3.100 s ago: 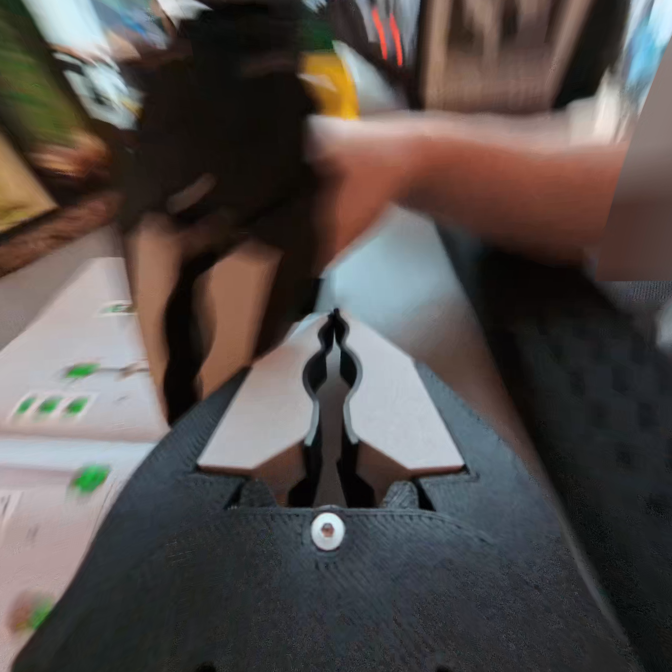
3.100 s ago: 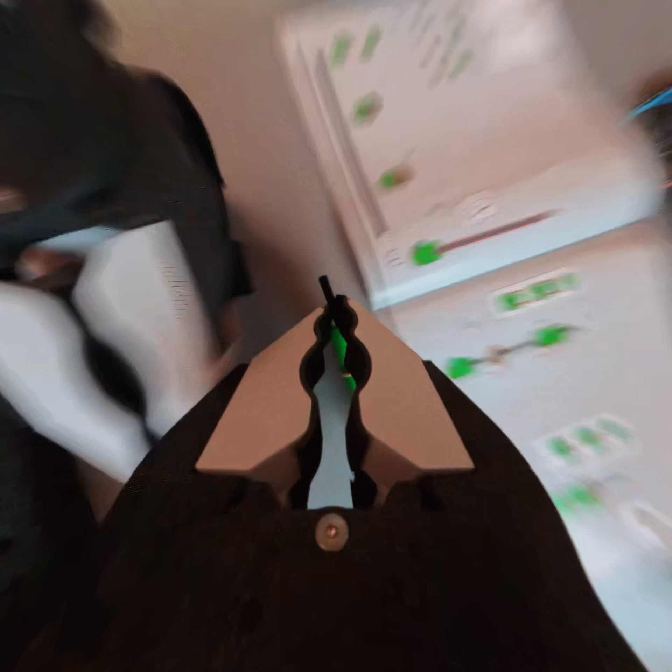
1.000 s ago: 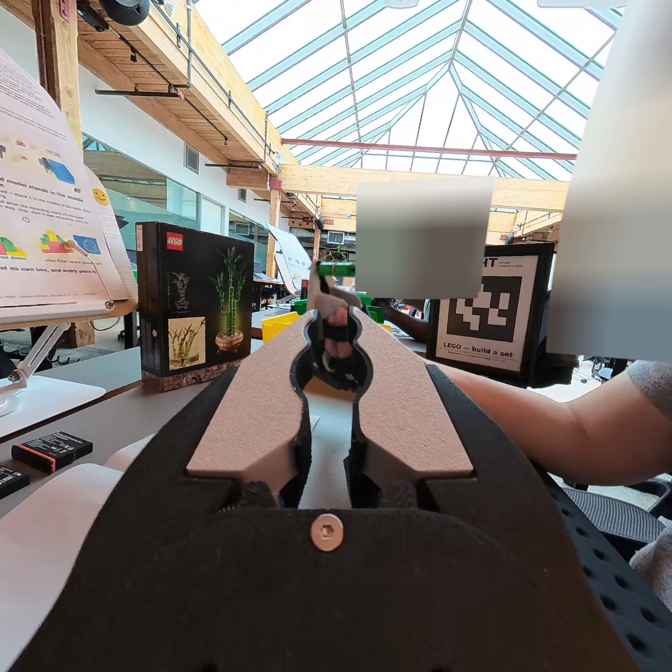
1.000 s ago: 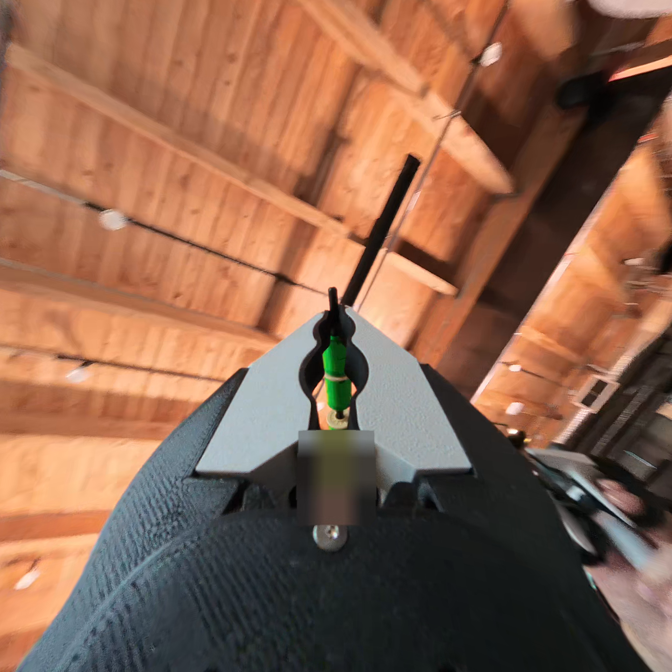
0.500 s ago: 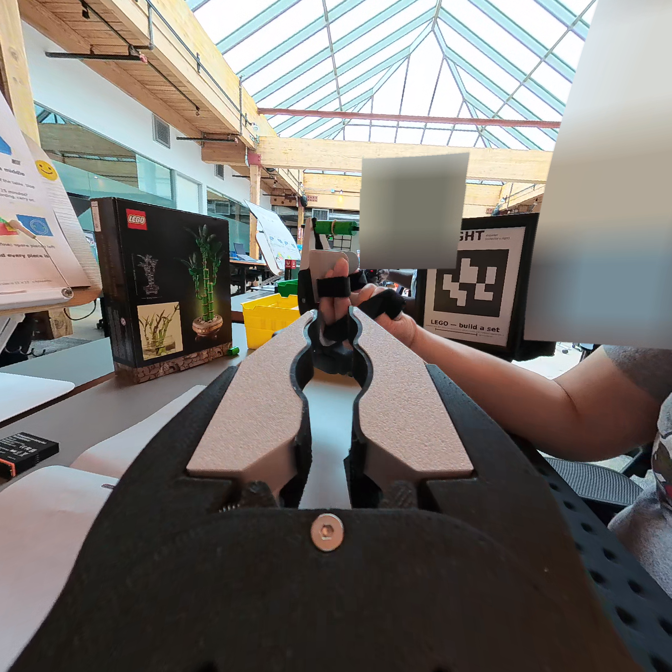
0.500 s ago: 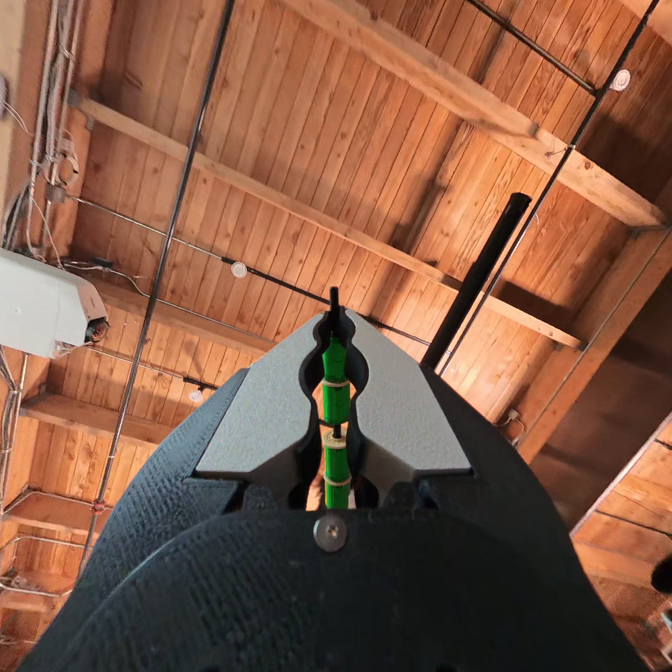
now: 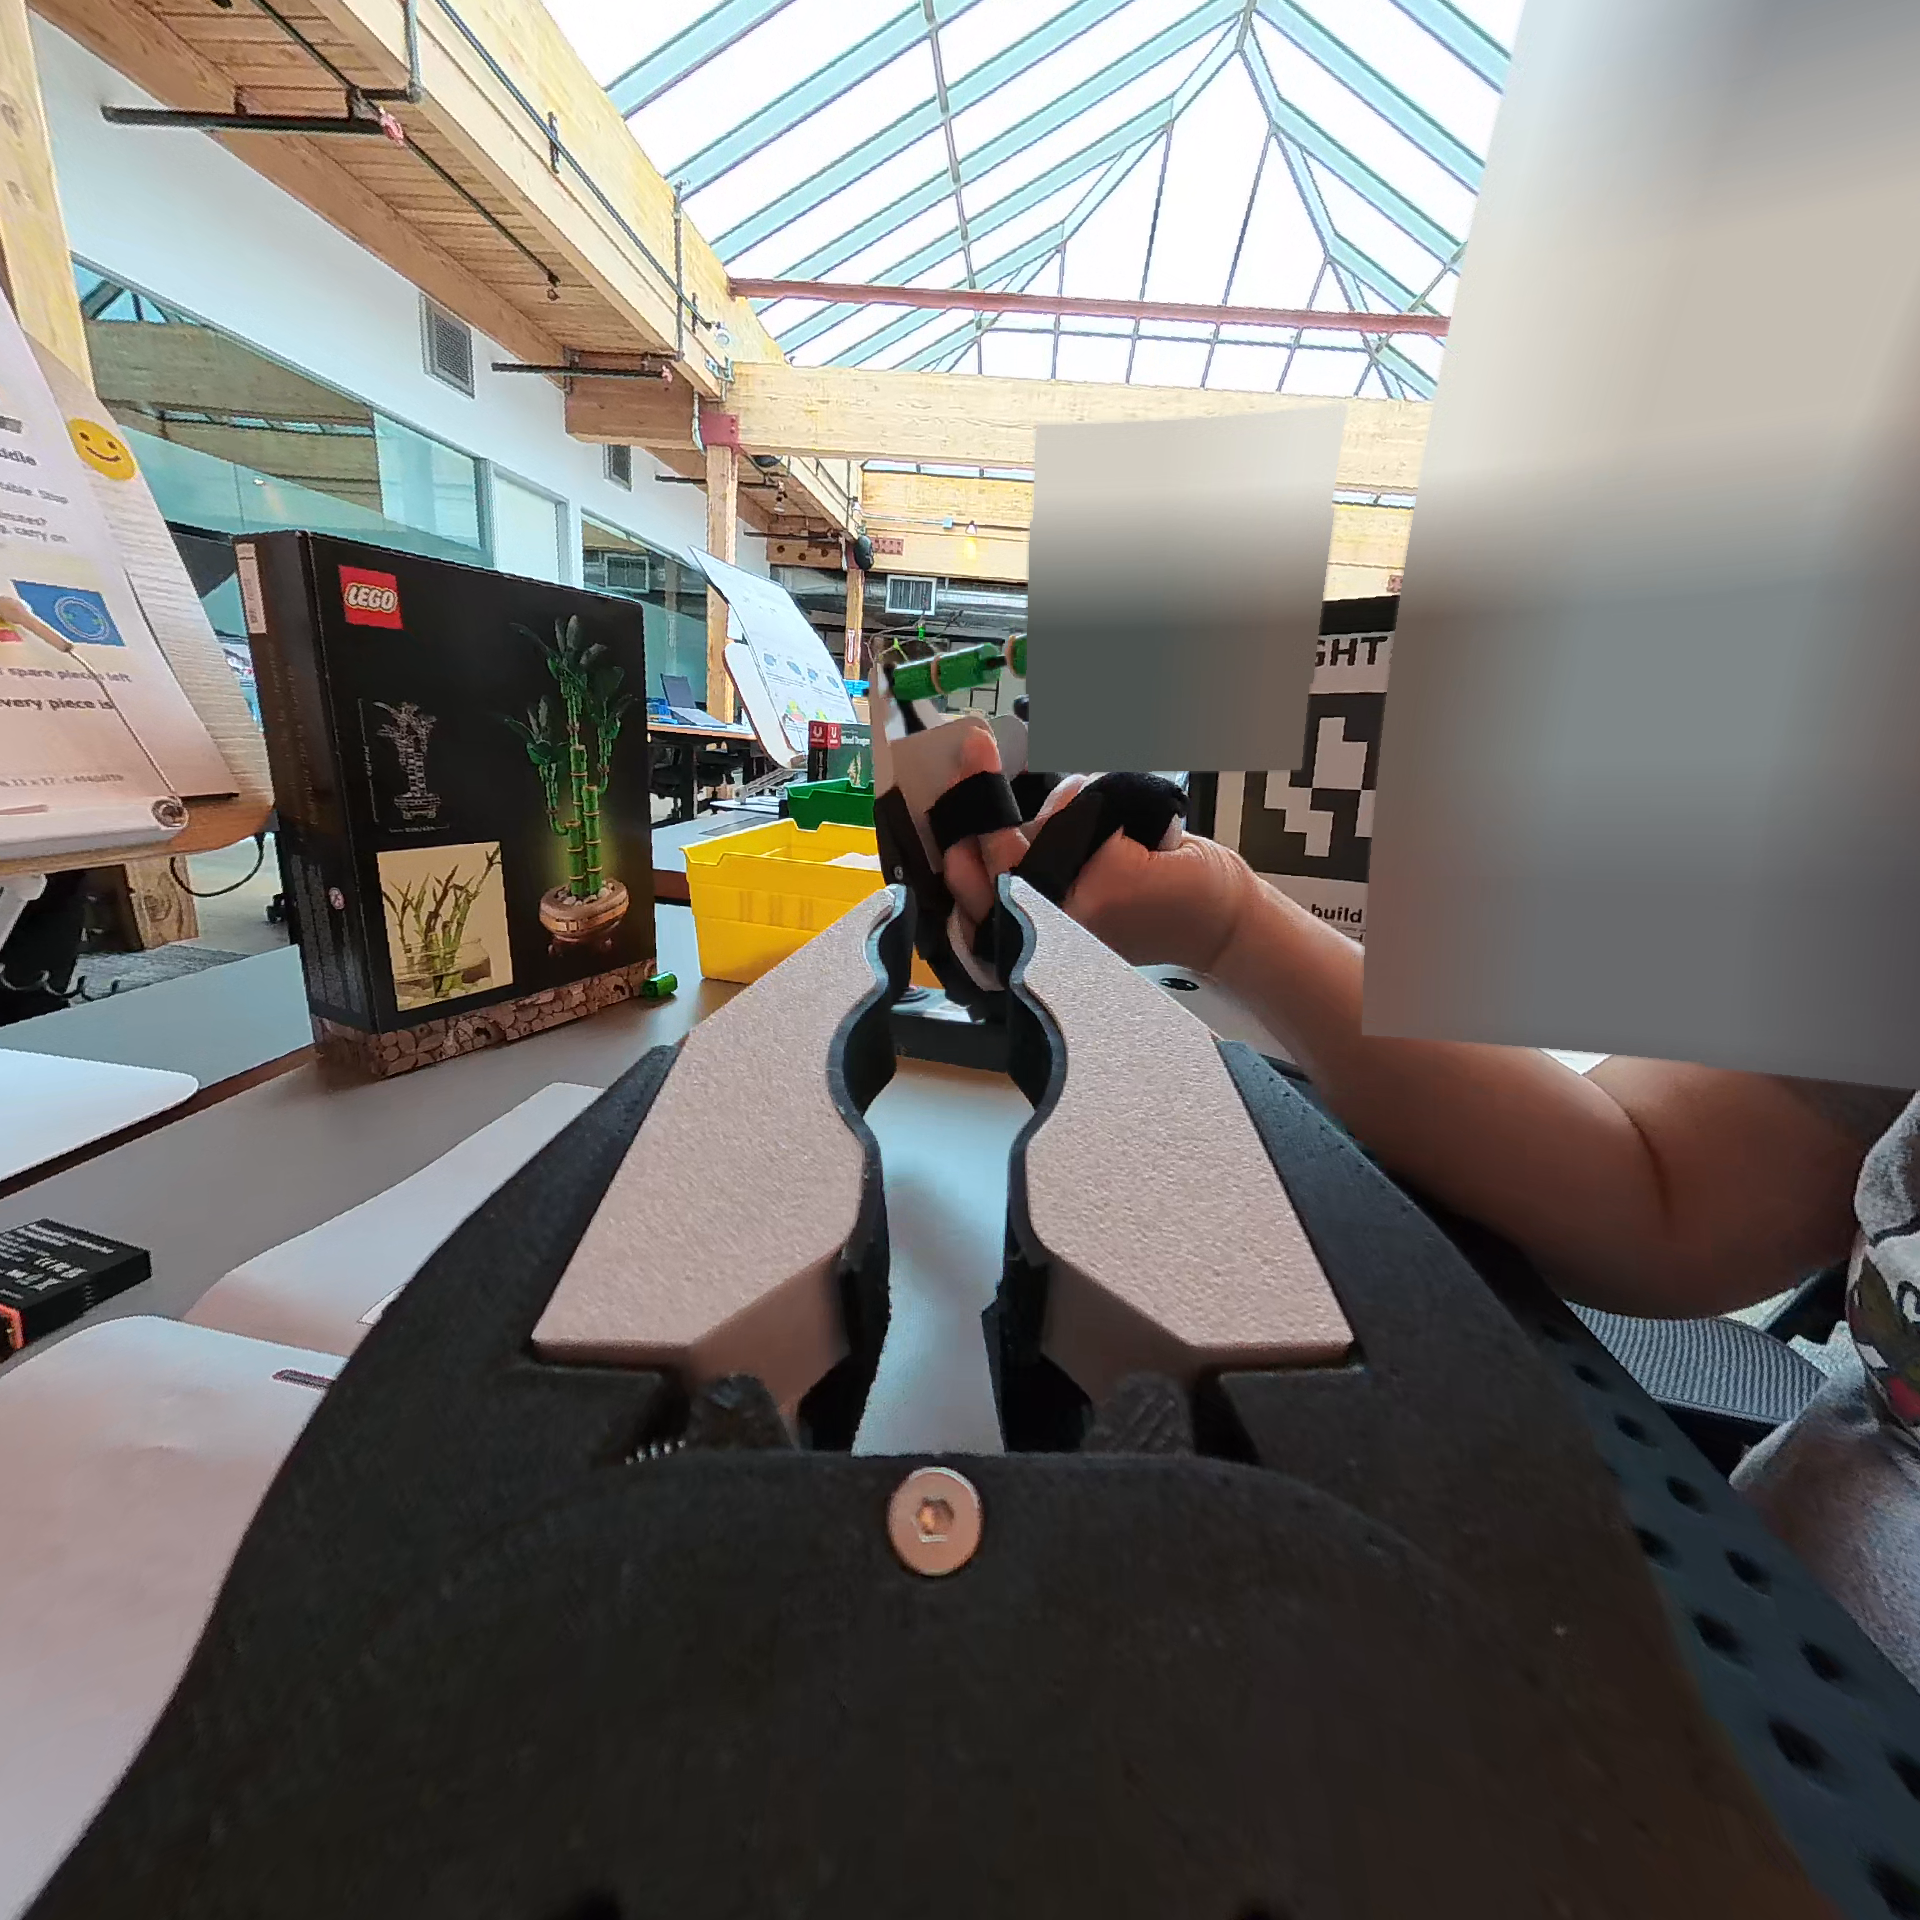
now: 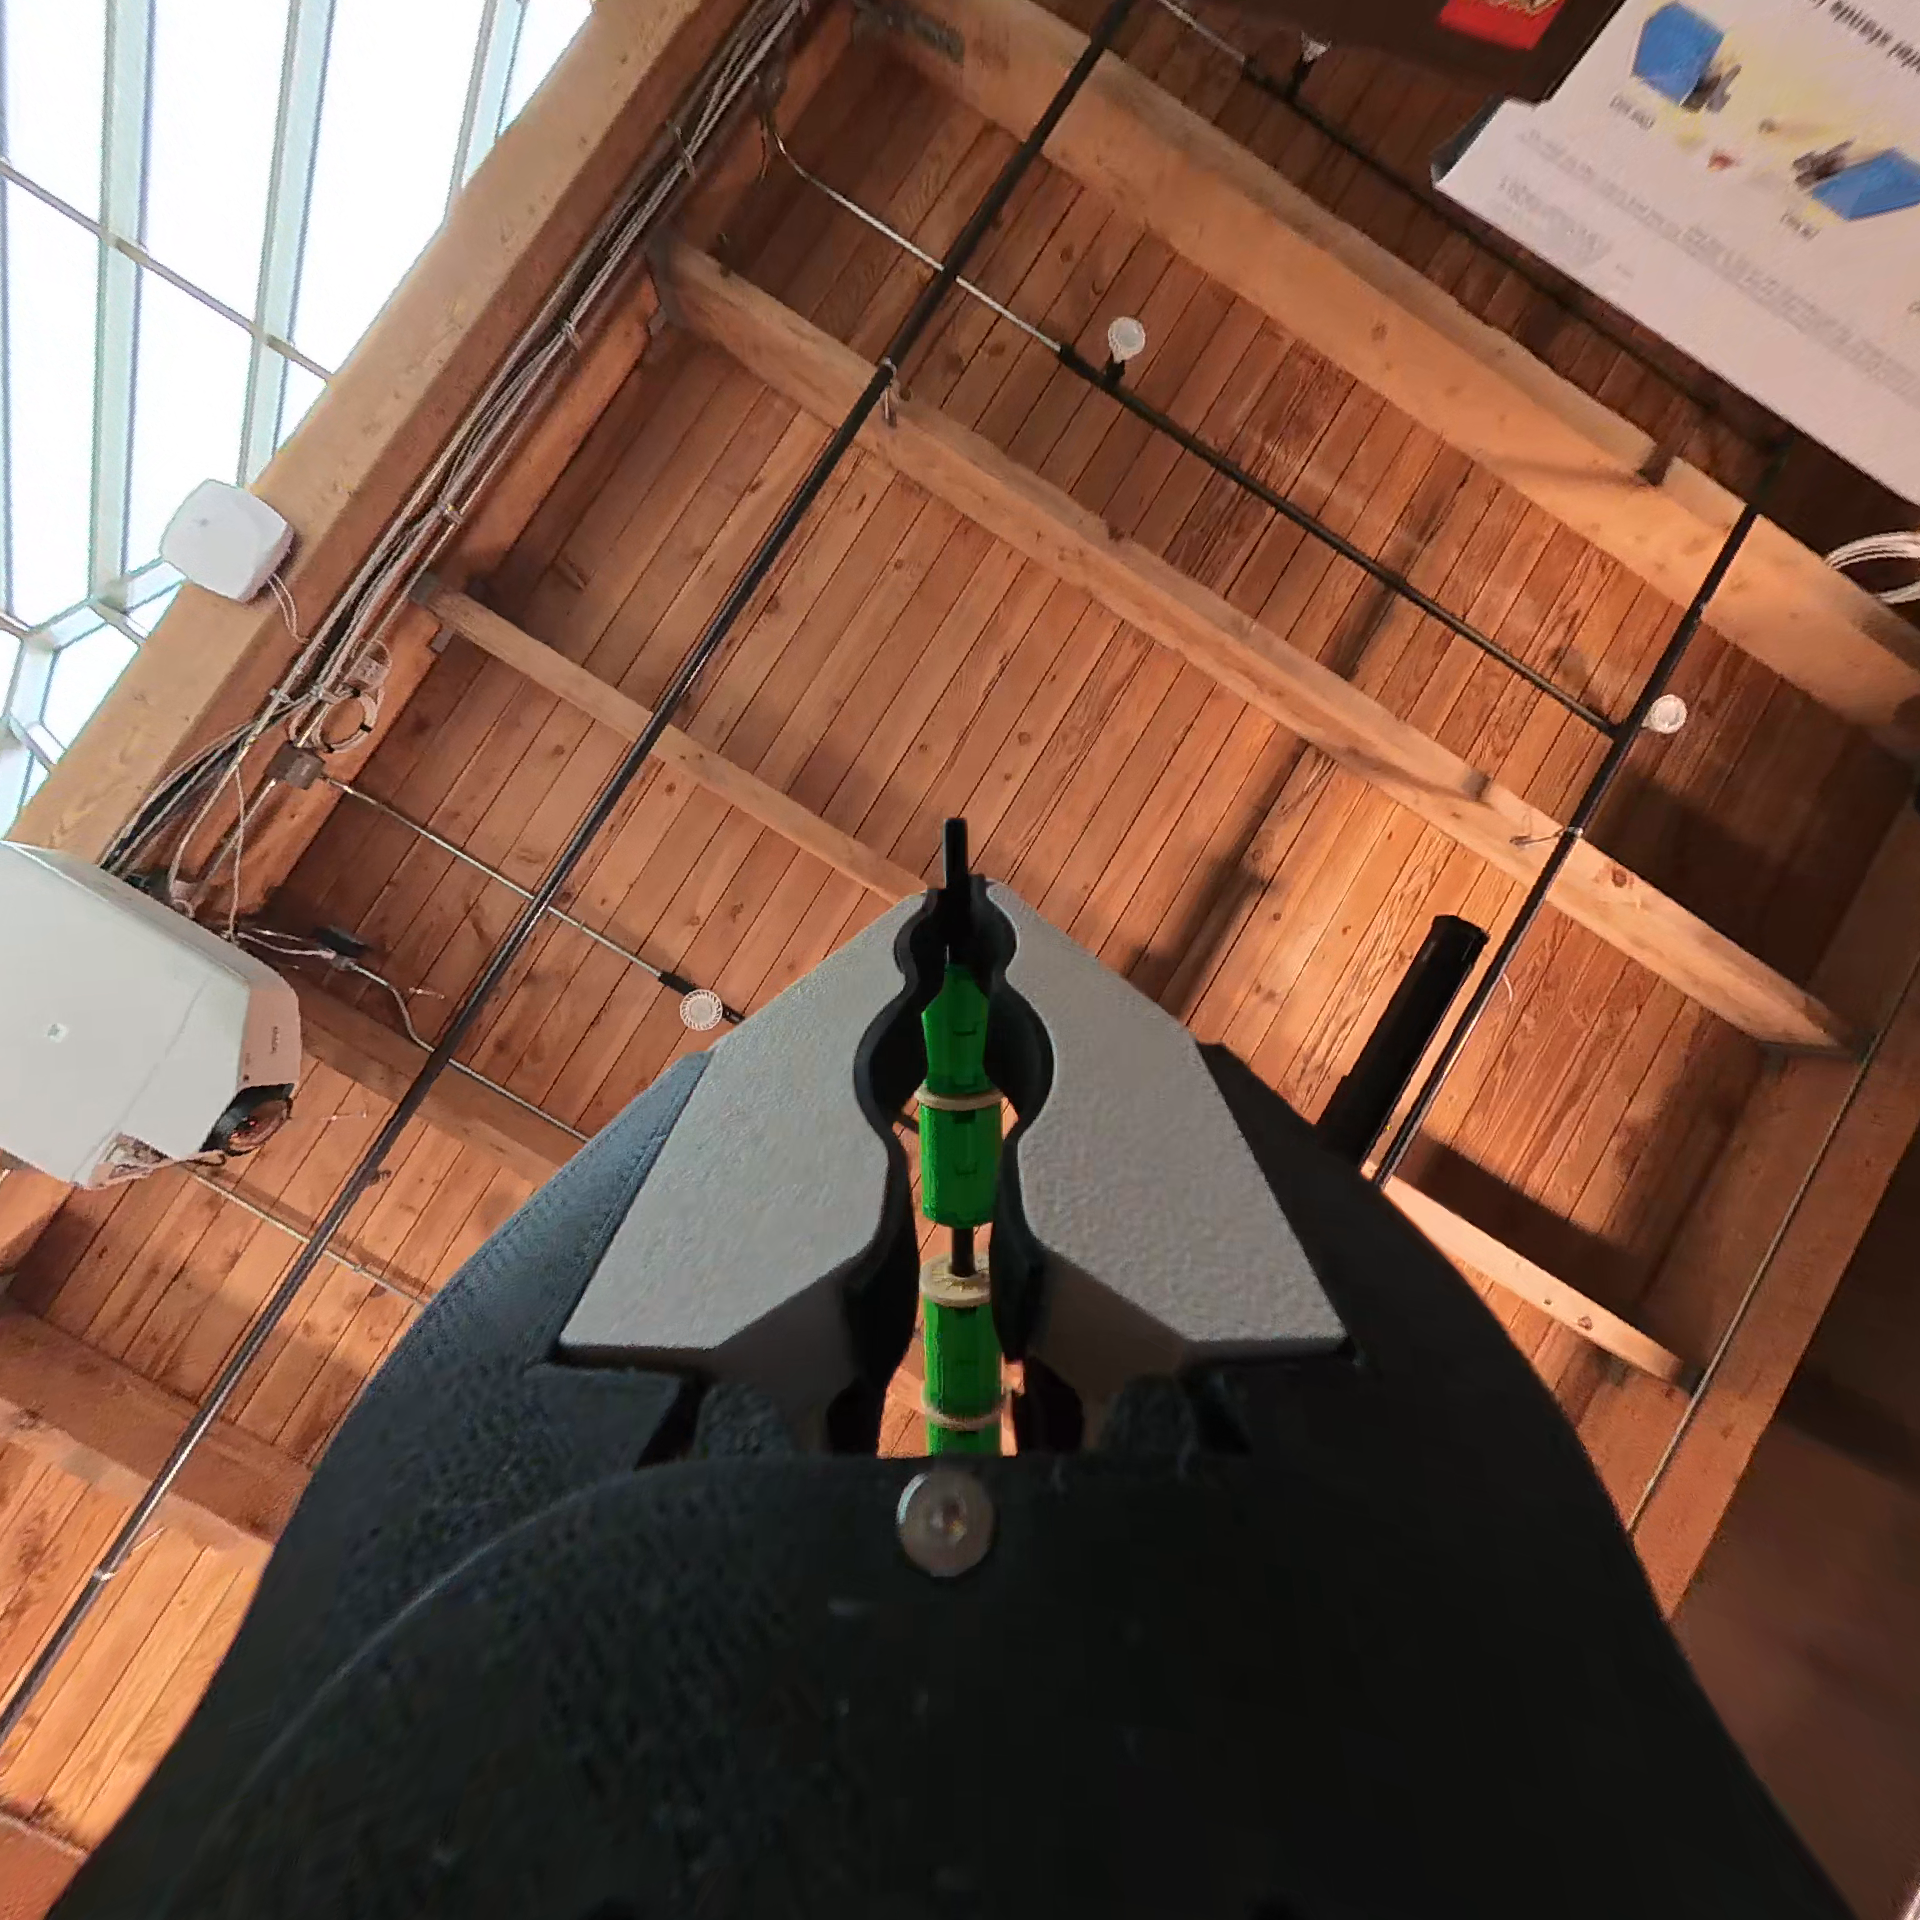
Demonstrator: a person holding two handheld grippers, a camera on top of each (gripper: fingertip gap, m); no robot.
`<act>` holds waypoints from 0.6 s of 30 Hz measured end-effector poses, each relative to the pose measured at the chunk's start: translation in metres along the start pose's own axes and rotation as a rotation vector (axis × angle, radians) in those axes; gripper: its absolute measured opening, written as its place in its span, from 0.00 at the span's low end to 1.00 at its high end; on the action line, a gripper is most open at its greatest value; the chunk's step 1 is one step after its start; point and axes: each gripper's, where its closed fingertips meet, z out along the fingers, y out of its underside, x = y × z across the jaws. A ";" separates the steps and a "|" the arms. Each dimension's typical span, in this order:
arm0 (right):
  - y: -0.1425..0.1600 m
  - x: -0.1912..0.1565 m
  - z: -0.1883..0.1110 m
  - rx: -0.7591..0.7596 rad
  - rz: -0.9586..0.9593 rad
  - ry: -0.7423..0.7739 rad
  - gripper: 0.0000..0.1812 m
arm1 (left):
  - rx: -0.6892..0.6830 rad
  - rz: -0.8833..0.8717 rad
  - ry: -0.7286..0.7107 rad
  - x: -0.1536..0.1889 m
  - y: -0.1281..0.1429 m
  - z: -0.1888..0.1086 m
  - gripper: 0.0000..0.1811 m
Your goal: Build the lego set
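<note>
My right gripper (image 8: 956,914) points up at the ceiling and is shut on a bamboo stalk (image 8: 958,1132): a black axle threaded with green cylinder pieces and tan rings. The axle tip sticks out past the fingertips. In the left wrist view the same right gripper (image 7: 914,717) is held upright by a hand (image 7: 1132,883) above the table, with the green stalk (image 7: 945,670) lying sideways at its top. My left gripper (image 7: 951,909) is low over the table, just in front of that hand. Its jaws stand a little apart with nothing between them.
The black set box (image 7: 457,800) stands upright at the left, with a loose green piece (image 7: 657,985) by its corner. A yellow bin (image 7: 779,904) sits behind. An instruction sheet (image 7: 73,644) on a stand is at far left and a black-and-white marker sign (image 7: 1340,769) at right. White sheets (image 7: 156,1455) and a small black box (image 7: 62,1273) lie near me. One gripper's finger ends stand about 25 cm off the other's.
Both grippers have lifted off the instruction pages. The right one has swung up to point at the ceiling with the stalk in it. The left jaws have parted slightly.
</note>
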 end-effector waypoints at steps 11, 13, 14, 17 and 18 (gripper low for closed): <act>-0.004 -0.004 -0.001 0.012 -0.044 0.001 0.01 | -0.001 -0.013 0.009 0.001 0.001 0.001 0.07; 0.012 0.003 0.007 -0.135 -0.121 0.088 0.01 | -0.002 -0.015 0.011 0.001 0.001 0.001 0.07; 0.020 0.004 0.012 -0.211 -0.184 0.136 0.01 | -0.003 -0.014 0.012 0.001 0.001 0.001 0.07; 0.055 0.005 0.023 -0.530 -0.527 0.355 0.01 | -0.014 -0.006 0.012 0.002 0.002 0.001 0.07; 0.062 0.002 0.025 -0.618 -0.723 0.432 0.01 | -0.019 -0.002 0.010 0.002 0.003 0.001 0.07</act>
